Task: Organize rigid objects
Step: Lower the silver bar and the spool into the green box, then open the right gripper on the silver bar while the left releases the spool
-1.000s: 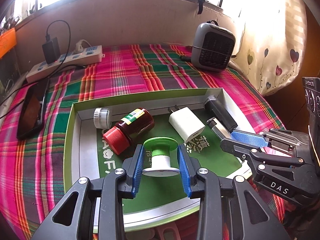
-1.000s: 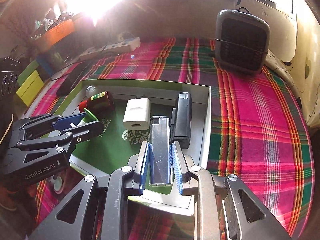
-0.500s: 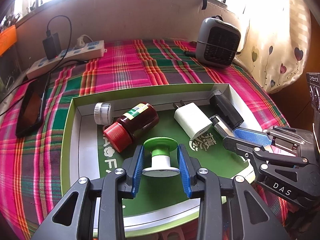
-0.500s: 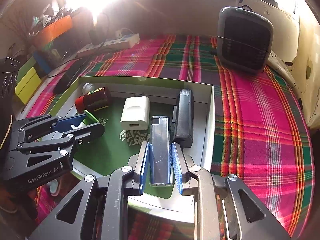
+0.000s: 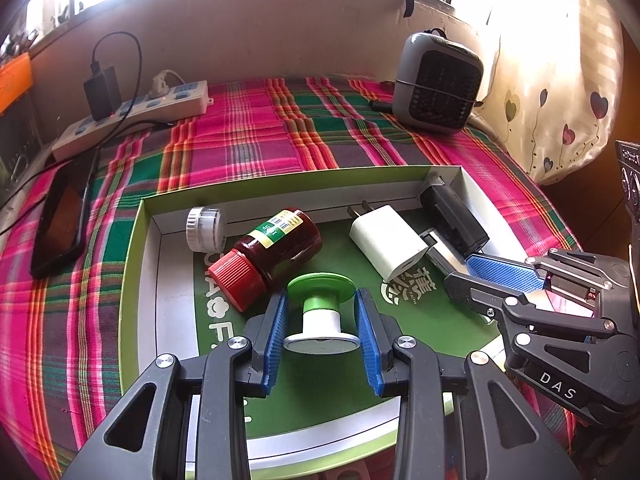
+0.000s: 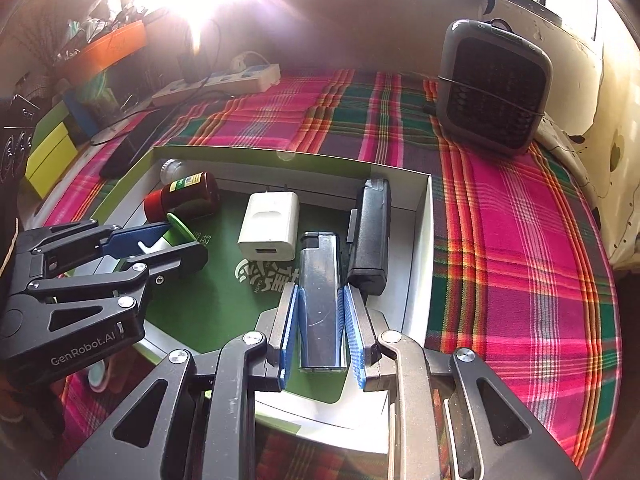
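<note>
Left wrist view shows the left hand-held gripper point(image 5: 320, 322) clamping a green-topped spool point(image 5: 321, 312) (the right view hides its white base).

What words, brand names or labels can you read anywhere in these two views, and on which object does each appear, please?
"DAS": on the right gripper body, left wrist view.
"GenRobot.AI": on the left gripper body, right wrist view.
"F", after a flower-like mark: white print on the green tray floor, the rest hidden.
White Chinese characters on the tray floor: partly covered, unreadable.
Yellow-green label on the red-capped bottle: too small to read.
</note>
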`<control>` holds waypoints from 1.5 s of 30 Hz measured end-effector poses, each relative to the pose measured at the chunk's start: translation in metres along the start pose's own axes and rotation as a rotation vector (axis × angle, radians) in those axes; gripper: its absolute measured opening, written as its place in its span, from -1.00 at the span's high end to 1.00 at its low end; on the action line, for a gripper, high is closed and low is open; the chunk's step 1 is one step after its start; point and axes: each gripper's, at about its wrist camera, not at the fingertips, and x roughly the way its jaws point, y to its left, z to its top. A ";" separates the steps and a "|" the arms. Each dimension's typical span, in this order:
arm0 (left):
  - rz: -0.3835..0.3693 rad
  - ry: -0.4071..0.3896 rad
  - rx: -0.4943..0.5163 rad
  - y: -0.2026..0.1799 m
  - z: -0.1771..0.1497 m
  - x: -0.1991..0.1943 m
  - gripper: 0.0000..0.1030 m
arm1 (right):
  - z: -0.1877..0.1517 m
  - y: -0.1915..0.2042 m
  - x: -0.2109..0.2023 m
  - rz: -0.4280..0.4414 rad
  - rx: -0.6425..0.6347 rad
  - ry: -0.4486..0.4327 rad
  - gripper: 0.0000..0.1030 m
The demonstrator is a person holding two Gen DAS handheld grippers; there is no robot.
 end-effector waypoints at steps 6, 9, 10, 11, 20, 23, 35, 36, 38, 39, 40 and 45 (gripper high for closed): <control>0.004 0.000 0.000 0.000 0.000 0.000 0.36 | 0.000 0.001 0.000 -0.004 -0.009 0.002 0.53; 0.011 0.000 0.003 0.000 0.000 0.000 0.35 | 0.001 0.002 0.000 -0.007 -0.010 0.002 0.53; 0.013 -0.001 0.004 0.000 0.000 0.000 0.35 | 0.001 0.002 0.000 -0.009 -0.011 0.002 0.53; 0.012 -0.001 0.003 0.000 0.000 0.000 0.35 | 0.001 0.002 0.000 -0.009 -0.011 0.002 0.53; 0.016 0.002 0.002 0.000 0.000 0.000 0.28 | 0.001 0.001 0.000 -0.006 -0.004 -0.001 0.53; 0.023 0.004 0.002 0.000 0.000 0.000 0.27 | 0.001 0.000 0.001 -0.002 0.001 -0.001 0.53; 0.031 0.011 -0.007 -0.001 -0.003 -0.003 0.12 | -0.001 0.000 -0.003 -0.005 0.008 -0.012 0.38; 0.035 0.011 -0.010 -0.001 -0.003 -0.005 0.11 | -0.001 -0.001 -0.004 -0.006 0.010 -0.014 0.37; 0.031 0.007 -0.005 -0.002 -0.005 -0.007 0.10 | -0.001 -0.001 -0.005 -0.010 0.014 -0.014 0.37; 0.037 0.007 -0.005 -0.002 -0.005 -0.007 0.10 | -0.002 -0.002 -0.005 -0.012 0.015 -0.014 0.37; 0.040 0.005 -0.005 -0.002 -0.005 -0.008 0.09 | -0.002 -0.002 -0.006 -0.015 0.017 -0.016 0.37; 0.041 -0.016 -0.018 -0.001 -0.005 -0.016 0.09 | -0.005 -0.005 -0.011 -0.021 0.038 -0.026 0.36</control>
